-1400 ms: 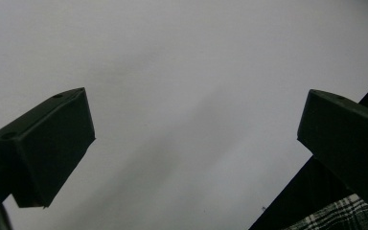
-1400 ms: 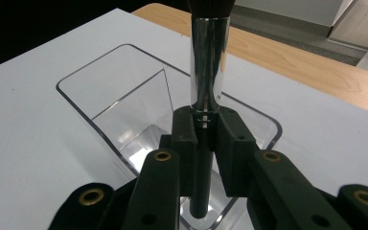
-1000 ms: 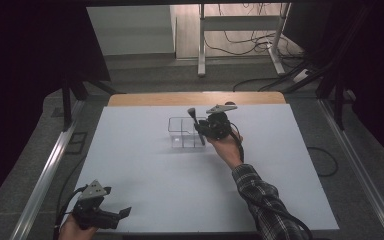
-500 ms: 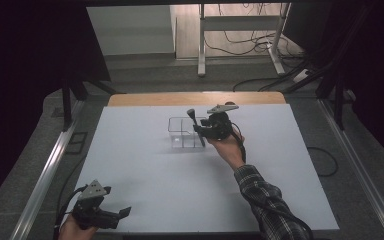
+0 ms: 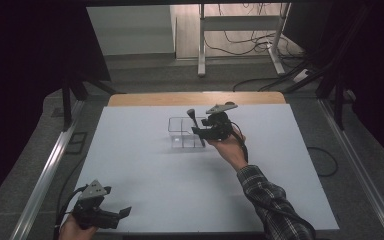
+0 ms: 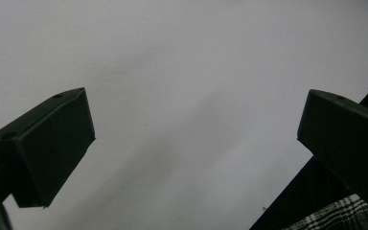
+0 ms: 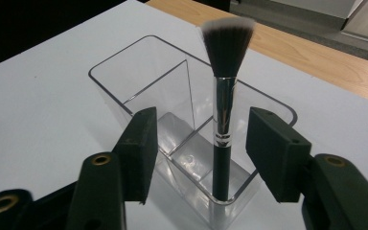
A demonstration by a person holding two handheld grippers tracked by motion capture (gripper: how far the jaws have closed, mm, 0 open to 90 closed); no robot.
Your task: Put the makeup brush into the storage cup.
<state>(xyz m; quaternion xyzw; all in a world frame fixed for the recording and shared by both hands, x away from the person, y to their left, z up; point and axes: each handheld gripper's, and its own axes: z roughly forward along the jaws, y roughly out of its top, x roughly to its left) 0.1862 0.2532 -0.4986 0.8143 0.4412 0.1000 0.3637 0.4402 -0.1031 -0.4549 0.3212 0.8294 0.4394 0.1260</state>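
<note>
The right tool (image 7: 196, 158) is releasing, its jaws just opening around the brush (image 7: 223, 120) standing in the organizer (image 7: 124, 86); withdrawing toward six o'clock risks clipping and toppling it.

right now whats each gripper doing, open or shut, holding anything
left gripper: open, holding nothing.
right gripper: open, jaws just been opening; makeup brush stands between them in the clear organizer, unheld.

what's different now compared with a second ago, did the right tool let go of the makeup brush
The right tool has just been opening its jaws: the makeup brush stands between them in the clear organizer, bristles up, with a gap to each jaw, so it looks released. The hand barely shifted. The left tool stayed at the table's near left corner, and the organizer kept its place.
</note>
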